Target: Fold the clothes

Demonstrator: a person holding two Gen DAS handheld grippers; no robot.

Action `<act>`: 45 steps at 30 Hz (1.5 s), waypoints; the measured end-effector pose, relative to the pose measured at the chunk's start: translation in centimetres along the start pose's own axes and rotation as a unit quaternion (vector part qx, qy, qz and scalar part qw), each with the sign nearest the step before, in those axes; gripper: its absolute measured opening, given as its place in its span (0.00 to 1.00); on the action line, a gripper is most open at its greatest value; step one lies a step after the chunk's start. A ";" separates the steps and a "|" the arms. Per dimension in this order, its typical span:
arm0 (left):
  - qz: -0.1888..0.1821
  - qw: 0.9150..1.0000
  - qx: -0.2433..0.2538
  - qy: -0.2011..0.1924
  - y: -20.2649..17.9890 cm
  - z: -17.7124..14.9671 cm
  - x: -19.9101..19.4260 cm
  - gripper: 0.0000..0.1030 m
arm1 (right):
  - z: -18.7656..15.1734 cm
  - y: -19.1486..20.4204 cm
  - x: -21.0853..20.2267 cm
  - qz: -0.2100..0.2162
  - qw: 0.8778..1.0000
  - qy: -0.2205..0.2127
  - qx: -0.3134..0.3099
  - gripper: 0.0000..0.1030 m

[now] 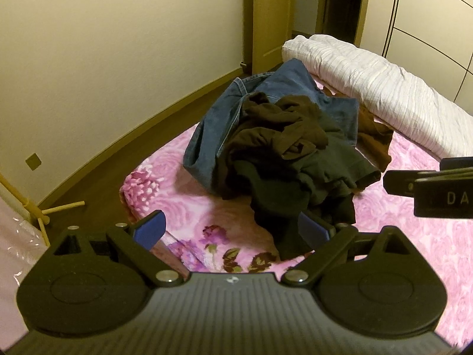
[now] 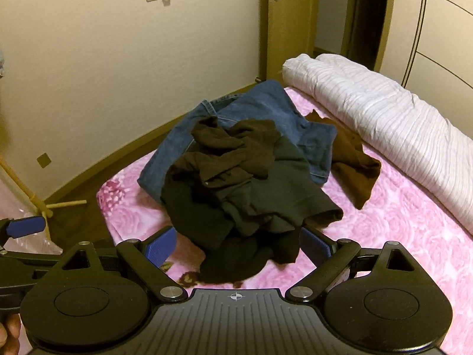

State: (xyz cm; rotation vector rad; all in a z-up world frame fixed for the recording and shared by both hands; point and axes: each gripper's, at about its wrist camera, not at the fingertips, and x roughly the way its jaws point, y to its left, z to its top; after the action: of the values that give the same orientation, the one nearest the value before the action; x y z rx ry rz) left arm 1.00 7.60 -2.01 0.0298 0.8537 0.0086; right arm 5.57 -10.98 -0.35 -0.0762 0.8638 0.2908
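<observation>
1. My left gripper hangs with its jaws spread and nothing in them, at the near edge of the clothes pile on the pink bedspread.
2. My right gripper is likewise agape and unladen; I'd pinch only the topmost brown garment, lifting it clear of the jeans.

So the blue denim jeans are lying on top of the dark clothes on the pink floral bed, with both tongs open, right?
Not quite: the blue denim jeans lie underneath the dark clothes, as the right wrist view shows. The rest holds.
</observation>
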 end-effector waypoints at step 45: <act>0.049 0.998 -0.023 0.044 6.3 11.8 17.1 0.90 | 14.0 -7.5 13.3 0.004 0.999 -0.031 -0.010 0.90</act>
State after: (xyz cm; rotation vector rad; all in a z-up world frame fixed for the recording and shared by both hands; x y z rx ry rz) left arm 21.17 13.93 -6.92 0.0288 0.9385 0.1221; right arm 26.12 -12.62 -1.75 -0.0827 0.8002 0.3071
